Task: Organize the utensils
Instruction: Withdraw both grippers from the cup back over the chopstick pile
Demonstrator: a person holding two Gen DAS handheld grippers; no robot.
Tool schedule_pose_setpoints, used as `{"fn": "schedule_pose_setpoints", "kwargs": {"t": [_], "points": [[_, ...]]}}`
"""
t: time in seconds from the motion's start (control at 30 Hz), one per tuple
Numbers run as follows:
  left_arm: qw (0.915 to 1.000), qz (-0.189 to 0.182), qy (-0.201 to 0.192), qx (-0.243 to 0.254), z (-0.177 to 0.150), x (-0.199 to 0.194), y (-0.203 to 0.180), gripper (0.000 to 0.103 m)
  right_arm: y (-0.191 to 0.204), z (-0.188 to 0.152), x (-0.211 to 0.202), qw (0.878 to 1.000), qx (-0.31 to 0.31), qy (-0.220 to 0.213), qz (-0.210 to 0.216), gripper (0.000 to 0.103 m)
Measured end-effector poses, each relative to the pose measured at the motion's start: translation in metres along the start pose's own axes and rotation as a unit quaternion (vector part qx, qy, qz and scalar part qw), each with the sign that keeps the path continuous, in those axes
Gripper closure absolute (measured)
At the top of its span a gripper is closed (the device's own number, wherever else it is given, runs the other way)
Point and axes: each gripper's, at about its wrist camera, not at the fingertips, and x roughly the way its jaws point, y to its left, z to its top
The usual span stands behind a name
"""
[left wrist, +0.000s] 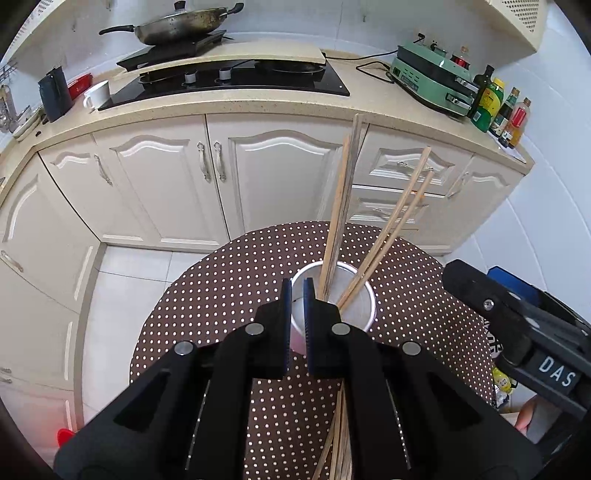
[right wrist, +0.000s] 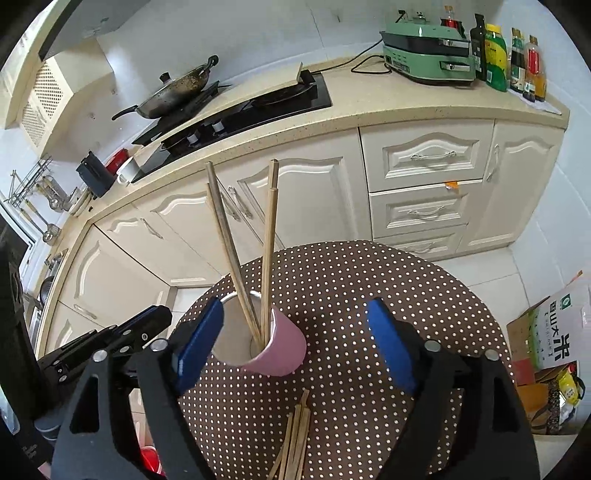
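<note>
A pink cup with a white inside stands on the round brown polka-dot table; it also shows in the left wrist view. Several wooden chopsticks stand in it, leaning apart. More loose chopsticks lie on the table in front of it, also in the left wrist view. My left gripper is shut on the cup's near rim. My right gripper is open and empty, its blue fingers on either side of the cup.
Beyond the table stand cream kitchen cabinets and a counter with a black hob, a wok, a green appliance and bottles. A cardboard box with a rice bag sits on the floor at right.
</note>
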Motion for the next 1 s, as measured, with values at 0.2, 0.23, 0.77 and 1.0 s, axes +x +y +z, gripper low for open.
{"fn": "schedule_pose_setpoints", "kwargs": {"t": [0.2,0.23,0.77,1.0], "points": [[0.9999,0.004,-0.014,0.004,-0.009,-0.022,-0.002,0.096,0.008,-0.008,-0.023,1.0,-0.022,-0.012,-0.006,0.018],[0.9998,0.005,-0.018,0.005,-0.011,-0.027,-0.003,0.096,0.008,-0.009,-0.025,1.0,-0.025,-0.012,-0.006,0.018],[0.9961,0.022,-0.085,-0.003,-0.041,-0.107,-0.013,0.039,0.013,-0.034,-0.101,0.997,-0.051,-0.048,-0.018,0.009],[0.9946,0.021,-0.102,0.002,-0.06,-0.14,-0.027,0.036,0.009,-0.045,-0.126,0.997,-0.055,-0.058,-0.012,0.009]]}}
